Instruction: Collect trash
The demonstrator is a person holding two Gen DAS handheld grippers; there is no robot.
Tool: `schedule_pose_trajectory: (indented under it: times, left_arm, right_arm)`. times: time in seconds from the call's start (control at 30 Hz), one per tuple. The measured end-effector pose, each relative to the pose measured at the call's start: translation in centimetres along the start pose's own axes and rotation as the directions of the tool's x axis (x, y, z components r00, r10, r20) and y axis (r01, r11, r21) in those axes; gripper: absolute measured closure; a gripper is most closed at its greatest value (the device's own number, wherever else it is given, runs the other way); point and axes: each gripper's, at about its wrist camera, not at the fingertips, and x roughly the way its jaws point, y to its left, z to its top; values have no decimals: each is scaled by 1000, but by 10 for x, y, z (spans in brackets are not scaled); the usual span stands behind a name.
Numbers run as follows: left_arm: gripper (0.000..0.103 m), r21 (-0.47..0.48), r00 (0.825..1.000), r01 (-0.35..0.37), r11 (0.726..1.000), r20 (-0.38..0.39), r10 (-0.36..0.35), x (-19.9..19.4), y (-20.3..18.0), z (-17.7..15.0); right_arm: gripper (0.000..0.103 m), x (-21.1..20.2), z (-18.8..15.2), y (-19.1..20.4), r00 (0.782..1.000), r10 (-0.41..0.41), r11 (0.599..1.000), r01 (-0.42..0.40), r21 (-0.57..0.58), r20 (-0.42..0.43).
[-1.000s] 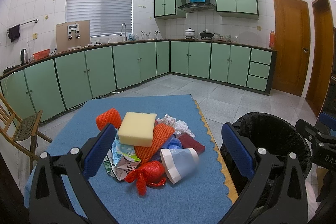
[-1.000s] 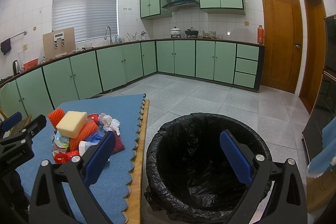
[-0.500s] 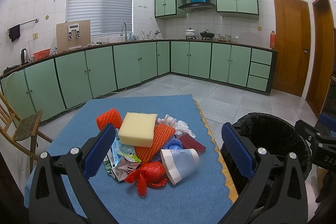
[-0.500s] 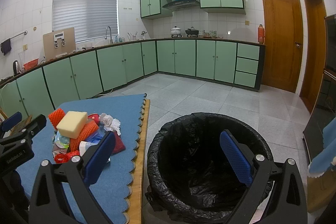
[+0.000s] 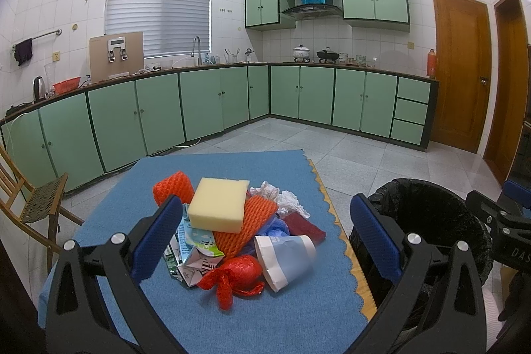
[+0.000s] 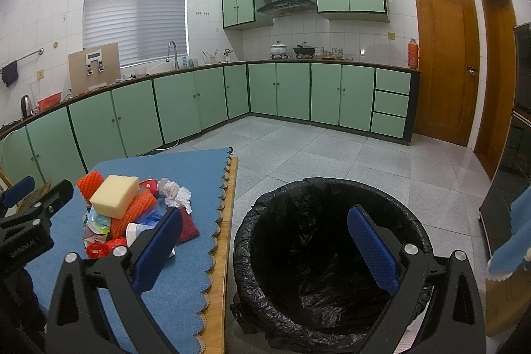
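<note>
I am looking across the table (image 5: 298,314), its blue cloth carrying a trash heap near the right edge, and the bin (image 6: 328,254), black-lined and showing no trash, is standing on the floor just beside that edge. My left gripper (image 5: 262,241) is hovering over the near side of the heap with its jaws spread wide and nothing between them; my right gripper (image 6: 265,247) is hanging over the bin, also spread and holding nothing. In the heap the sponge (image 5: 217,204) is lying on top of the orange net (image 5: 245,228), with the cup (image 5: 285,257) on its side at the front, the red bag (image 5: 239,271) beside it, and crumpled tissue (image 5: 282,198) at the back. I am judging that nothing is collected yet. The risk: things are stacked loosely, so closing on one lower piece could tip the sponge off or roll the cup toward the scalloped edge, and light paper may slip from the pads.
</note>
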Motion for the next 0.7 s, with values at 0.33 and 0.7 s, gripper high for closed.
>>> schedule_pose_trajectory:
  times: [0.33, 0.7]
  left_arm:
    - [5, 0, 1000, 0, 1000, 0, 0, 0, 0, 0]
    - [5, -2, 1000, -1, 1000, 0, 1, -2, 1, 1]
  right_arm:
    - [6, 0, 0, 0, 1000, 1, 1000, -1, 0, 0]
    - [6, -1, 0, -1, 1000, 1, 1000, -1, 1, -1]
